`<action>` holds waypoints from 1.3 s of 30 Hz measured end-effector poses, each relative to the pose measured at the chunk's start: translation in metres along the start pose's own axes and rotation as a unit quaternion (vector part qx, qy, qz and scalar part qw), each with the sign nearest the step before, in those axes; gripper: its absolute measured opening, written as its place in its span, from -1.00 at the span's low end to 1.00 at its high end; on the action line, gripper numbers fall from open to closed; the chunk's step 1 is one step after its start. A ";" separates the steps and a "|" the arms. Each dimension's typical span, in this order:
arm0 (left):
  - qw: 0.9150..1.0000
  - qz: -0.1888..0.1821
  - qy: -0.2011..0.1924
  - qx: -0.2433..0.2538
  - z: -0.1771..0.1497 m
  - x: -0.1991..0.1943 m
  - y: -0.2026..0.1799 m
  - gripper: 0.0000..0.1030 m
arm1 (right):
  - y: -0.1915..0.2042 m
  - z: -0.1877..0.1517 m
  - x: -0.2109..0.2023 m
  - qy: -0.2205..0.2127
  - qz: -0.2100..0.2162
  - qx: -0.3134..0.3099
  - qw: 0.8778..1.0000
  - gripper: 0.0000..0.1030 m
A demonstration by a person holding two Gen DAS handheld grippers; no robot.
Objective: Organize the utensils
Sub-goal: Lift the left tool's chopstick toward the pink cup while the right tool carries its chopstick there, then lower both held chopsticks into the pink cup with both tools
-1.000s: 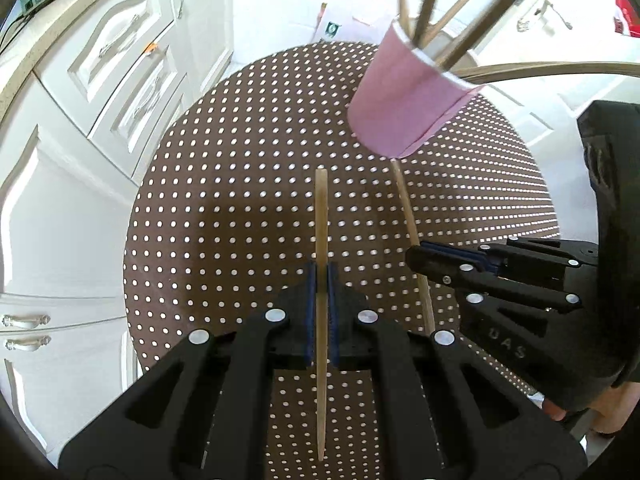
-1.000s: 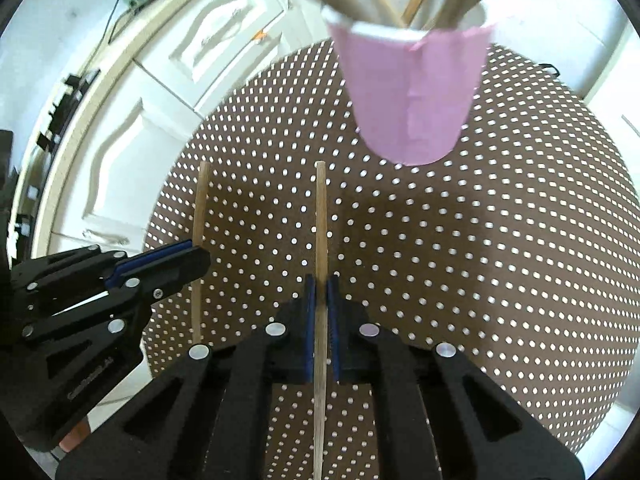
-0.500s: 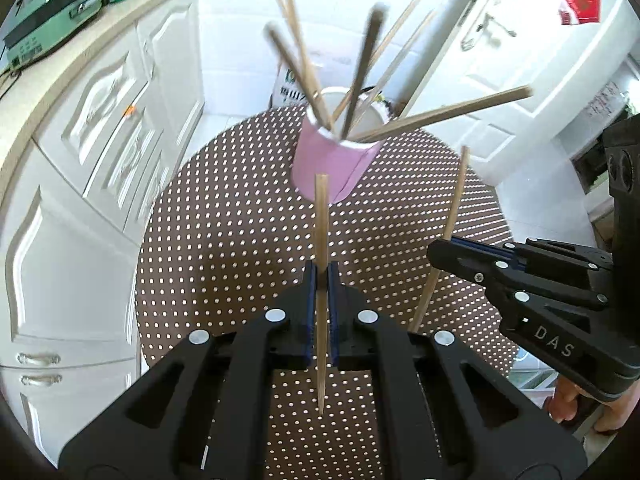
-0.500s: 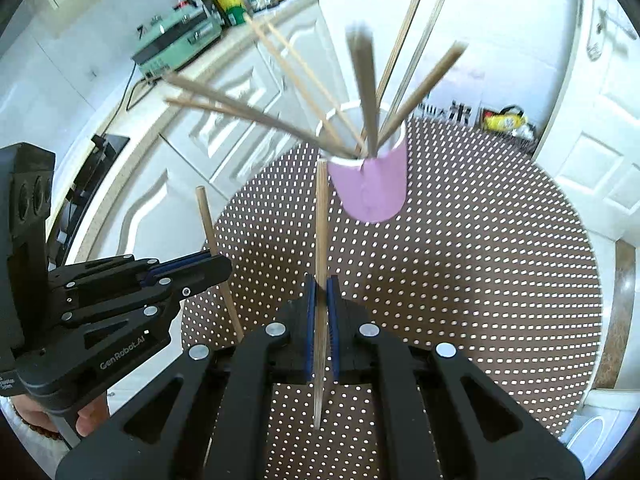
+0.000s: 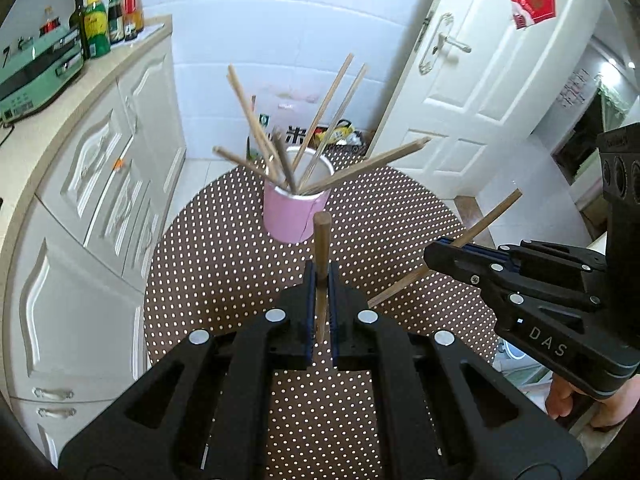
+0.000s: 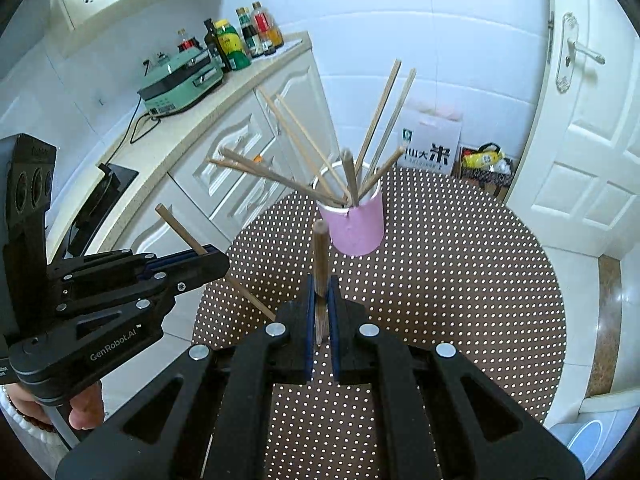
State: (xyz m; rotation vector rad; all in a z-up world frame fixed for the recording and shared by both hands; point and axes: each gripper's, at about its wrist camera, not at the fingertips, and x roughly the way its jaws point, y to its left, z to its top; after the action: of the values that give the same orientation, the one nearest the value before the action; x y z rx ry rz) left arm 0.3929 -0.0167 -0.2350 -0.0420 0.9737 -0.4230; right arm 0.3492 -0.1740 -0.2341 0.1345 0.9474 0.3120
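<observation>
A pink cup (image 5: 295,216) holding several wooden chopsticks stands on the round brown dotted table (image 5: 224,264); it also shows in the right wrist view (image 6: 358,222). My left gripper (image 5: 319,280) is shut on a wooden chopstick (image 5: 321,248), held above the table, tip pointing toward the cup. My right gripper (image 6: 320,292) is shut on another wooden chopstick (image 6: 320,256), also raised and short of the cup. Each gripper appears in the other's view, the right one (image 5: 444,252) and the left one (image 6: 212,260), with its chopstick tilted.
White cabinets (image 5: 92,184) with a counter carrying bottles (image 5: 108,24) and a green appliance (image 5: 36,72) stand on the left. A white door (image 5: 480,80) is behind on the right. Bags (image 6: 432,148) lie on the floor beyond the table (image 6: 460,272).
Both grippers rose and pulled back from the table with their chopsticks, tilting them up. The cup now looks smaller and farther, and more of the room shows.
</observation>
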 end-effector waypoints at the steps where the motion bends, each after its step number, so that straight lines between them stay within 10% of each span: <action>1: 1.000 0.000 -0.003 0.002 0.001 -0.001 -0.001 -0.89 | 0.001 0.001 -0.003 -0.004 -0.001 0.000 1.000 -0.91; 39: 0.991 0.014 -0.136 0.003 0.090 -0.061 -0.012 -0.89 | -0.019 0.078 -0.098 -0.154 0.014 -0.021 0.988 -0.91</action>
State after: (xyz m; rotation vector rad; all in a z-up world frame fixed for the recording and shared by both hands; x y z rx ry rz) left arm 0.4323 -0.0197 -0.1329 -0.0796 0.7043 -0.3834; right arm 0.3637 -0.2214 -0.1179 0.1538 0.6325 0.3263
